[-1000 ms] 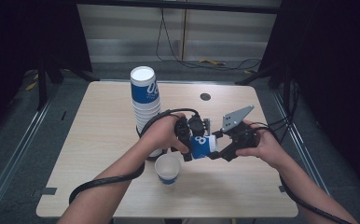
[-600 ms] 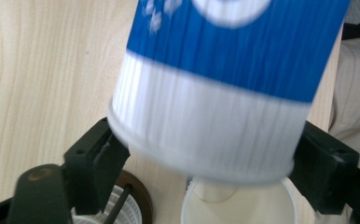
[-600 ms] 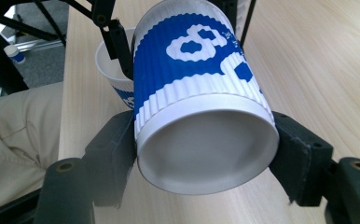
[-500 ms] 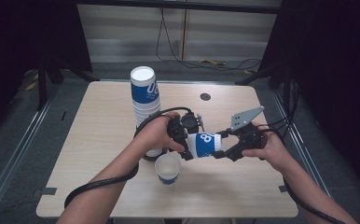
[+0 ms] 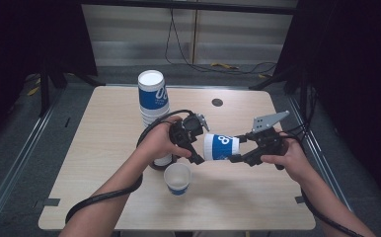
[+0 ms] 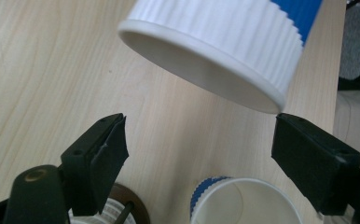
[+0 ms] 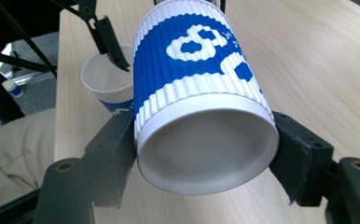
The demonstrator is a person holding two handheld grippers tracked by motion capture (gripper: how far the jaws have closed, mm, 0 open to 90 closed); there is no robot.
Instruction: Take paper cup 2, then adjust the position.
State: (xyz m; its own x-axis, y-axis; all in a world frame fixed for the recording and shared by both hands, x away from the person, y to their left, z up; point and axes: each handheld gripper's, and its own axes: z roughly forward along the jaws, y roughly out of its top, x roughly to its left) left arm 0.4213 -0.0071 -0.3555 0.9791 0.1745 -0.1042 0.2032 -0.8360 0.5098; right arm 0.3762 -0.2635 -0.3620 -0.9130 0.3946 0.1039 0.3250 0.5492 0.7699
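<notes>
- right gripper (image 7: 201,154) clamped on the base end of a blue-and-white ribbed paper cup (image 5: 220,147), cup lying sideways in the air over the light wooden table (image 5: 257,207)
- left gripper (image 6: 201,154) jaws spread, not touching, just beside the held cup's rim
- upright open paper cup (image 5: 177,178) on the table just below-left of the held cup
- tall stack of matching cups (image 5: 154,101) beyond the left gripper

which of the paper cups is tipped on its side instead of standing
The blue-and-white paper cup clamped in the right gripper, held sideways above the table. The single cup stands open-mouth-up, and the cup stack stands upside down.
</notes>
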